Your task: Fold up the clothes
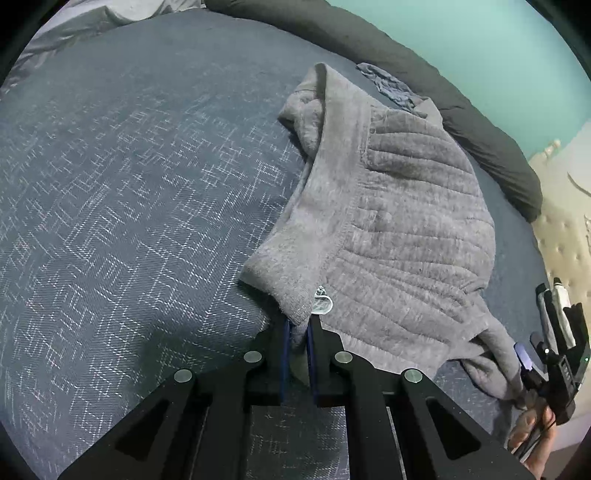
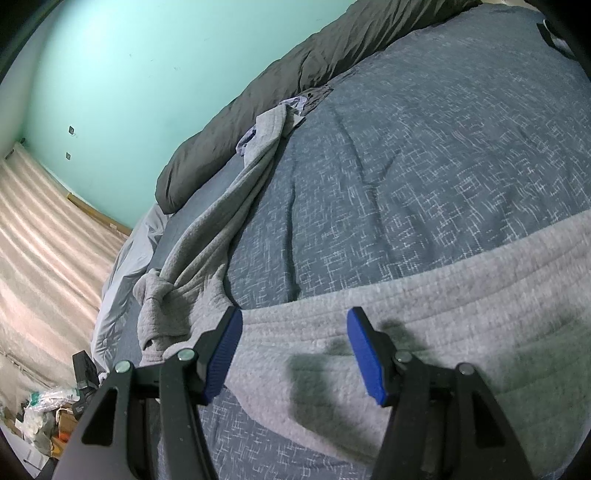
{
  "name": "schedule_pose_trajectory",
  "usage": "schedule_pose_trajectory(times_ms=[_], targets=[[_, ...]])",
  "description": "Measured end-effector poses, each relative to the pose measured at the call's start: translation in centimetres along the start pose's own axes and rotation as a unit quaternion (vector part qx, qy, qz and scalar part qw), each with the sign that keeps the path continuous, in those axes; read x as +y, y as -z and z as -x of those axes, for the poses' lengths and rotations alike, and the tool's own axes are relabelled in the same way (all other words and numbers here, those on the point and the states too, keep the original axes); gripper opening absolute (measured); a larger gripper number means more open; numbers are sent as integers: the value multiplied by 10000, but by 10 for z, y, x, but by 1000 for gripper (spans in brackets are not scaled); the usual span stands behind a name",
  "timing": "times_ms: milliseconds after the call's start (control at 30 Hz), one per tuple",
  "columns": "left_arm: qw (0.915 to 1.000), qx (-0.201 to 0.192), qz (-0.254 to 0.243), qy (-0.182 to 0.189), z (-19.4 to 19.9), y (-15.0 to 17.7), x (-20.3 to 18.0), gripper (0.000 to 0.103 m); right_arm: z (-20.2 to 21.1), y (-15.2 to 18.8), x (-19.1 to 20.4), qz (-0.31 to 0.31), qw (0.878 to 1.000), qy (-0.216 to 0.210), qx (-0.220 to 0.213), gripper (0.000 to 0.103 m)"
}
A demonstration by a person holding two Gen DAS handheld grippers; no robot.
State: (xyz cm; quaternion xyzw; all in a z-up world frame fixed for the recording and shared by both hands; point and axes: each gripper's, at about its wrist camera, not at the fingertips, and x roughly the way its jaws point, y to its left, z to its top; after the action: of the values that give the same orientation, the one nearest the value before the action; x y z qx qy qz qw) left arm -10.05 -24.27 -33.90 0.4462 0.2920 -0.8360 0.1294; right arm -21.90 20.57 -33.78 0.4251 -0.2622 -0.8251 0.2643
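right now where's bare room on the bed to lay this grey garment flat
Widest free patch: the blue patterned bedspread on the camera's left of the grey garment, up to the light sheet. Crowded by the dark duvet, where a bluish cloth lies bunched.

The patterned blue bedspread [image 1: 129, 192] lies bare and flat left of the grey quilted garment [image 1: 406, 229], open for passage. A dark rolled duvet [image 1: 461, 110] banks the far edge against the teal wall [image 2: 129, 74]. The garment's twisted sleeve [image 2: 207, 236] trails across the bedspread toward that duvet.
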Motion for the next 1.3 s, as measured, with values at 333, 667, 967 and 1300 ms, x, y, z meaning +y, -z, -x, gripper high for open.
schedule_pose_trajectory(times_ms=[333, 667, 967, 1300], targets=[[9998, 182, 80, 93, -11, -2, -3, 9, 1, 0, -1, -35, 10000, 8, -19, 60], [9994, 235, 236, 86, -19, -6, -9, 12, 1, -1, -2, -74, 10000, 11, -41, 60], [9997, 240, 34, 19, -17, 0, -15, 11, 2, -2, -1, -76, 10000, 13, -50, 60], [9987, -443, 130, -224, 28, -9, -1, 4, 2, -1, 0, -63, 10000, 6, -59, 60]])
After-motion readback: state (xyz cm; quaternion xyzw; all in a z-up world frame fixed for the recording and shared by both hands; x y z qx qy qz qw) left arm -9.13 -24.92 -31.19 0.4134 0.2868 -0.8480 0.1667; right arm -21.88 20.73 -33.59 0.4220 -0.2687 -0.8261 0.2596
